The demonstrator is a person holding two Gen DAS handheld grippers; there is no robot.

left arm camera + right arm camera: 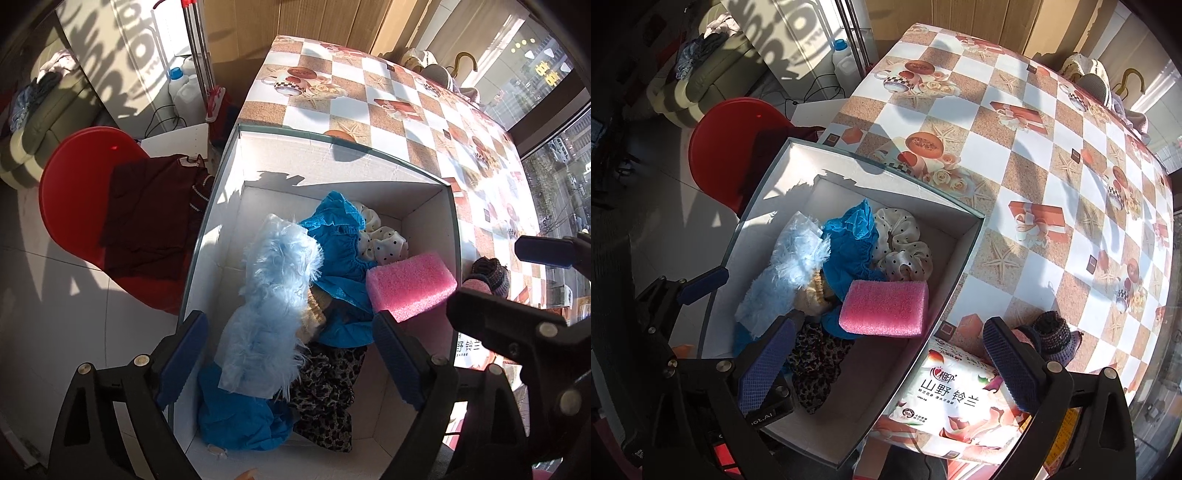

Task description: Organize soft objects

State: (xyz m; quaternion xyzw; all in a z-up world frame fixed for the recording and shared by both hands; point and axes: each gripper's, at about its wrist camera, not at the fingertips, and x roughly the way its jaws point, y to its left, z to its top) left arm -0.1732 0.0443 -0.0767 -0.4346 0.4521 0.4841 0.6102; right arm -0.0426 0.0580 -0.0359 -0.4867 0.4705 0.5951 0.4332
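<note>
Soft items are seen gathered in a white open-topped cardboard box on a checked, seashell-patterned surface.

Both grippers are held over the box with jaws spread and nothing between them: the left gripper above a pale blue fluffy cloth, the right gripper straddling the box's near wall. A pink rectangular foam sponge is shown resting on crumpled blue fabric, beside a cream polka-dot scrunchie and a leopard-print cloth. Only the right wrist view reveals a floral-printed tissue pack outside the box, near a dark knitted hat; only the left view shows fully a maroon garment draped on a red plastic chair.
</note>
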